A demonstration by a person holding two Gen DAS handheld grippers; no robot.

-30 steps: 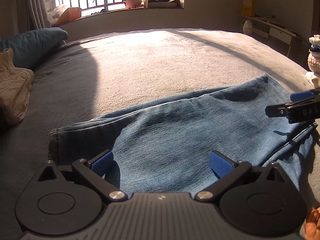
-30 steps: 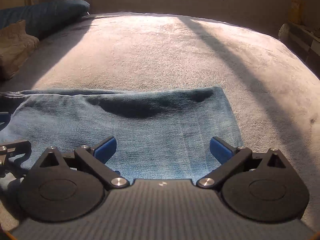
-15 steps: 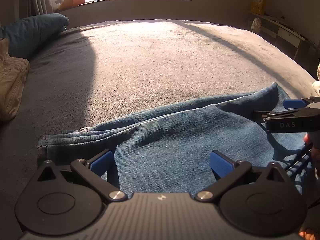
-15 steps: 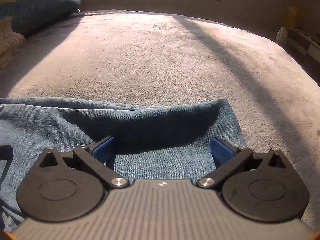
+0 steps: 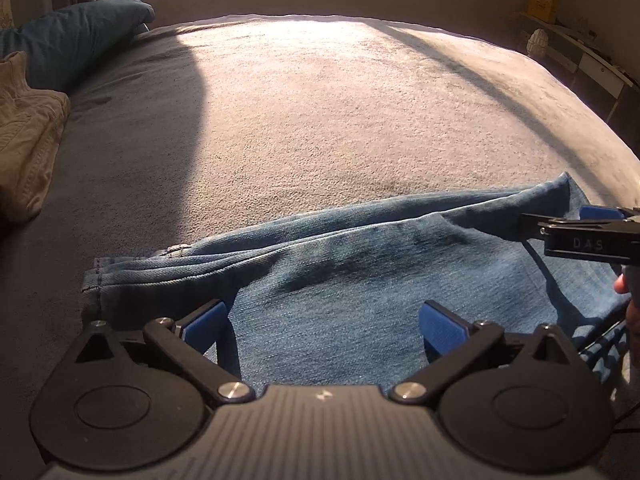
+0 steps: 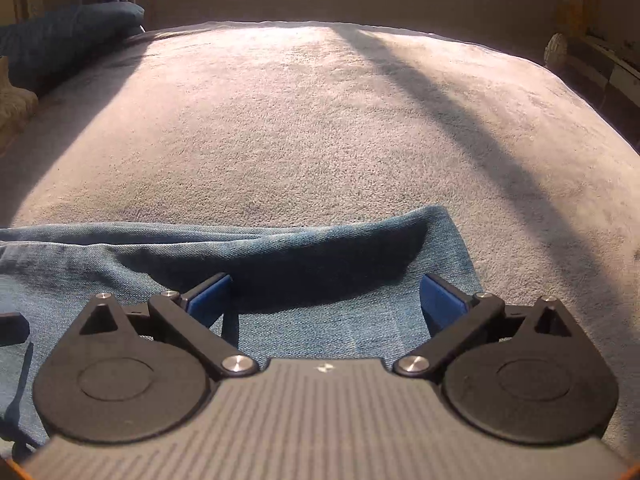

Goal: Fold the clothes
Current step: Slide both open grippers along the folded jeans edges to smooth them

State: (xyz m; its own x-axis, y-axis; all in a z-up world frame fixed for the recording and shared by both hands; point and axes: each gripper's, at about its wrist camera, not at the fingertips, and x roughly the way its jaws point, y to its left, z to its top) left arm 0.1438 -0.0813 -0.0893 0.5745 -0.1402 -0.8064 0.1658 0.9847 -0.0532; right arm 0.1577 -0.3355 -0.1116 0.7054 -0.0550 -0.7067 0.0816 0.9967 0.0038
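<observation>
Jeans (image 5: pixel 360 304) near edge hidden beneath left gripper (image 5: pixel 324 322) body; right gripper (image 5: pixel 576 236) cut off by frame edge.

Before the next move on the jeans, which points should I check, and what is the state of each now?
1. Left gripper open over the denim: ok.
2. Right gripper open: ok.
3. Jeans lie flat: not ok, a raised ridge runs along the far edge.
4. Fabric between the pads, ready to pinch: cannot tell.
5. Bed beyond the jeans free for folding: ok.
6. Beige garment and blue pillow apart from the jeans: ok.
</observation>
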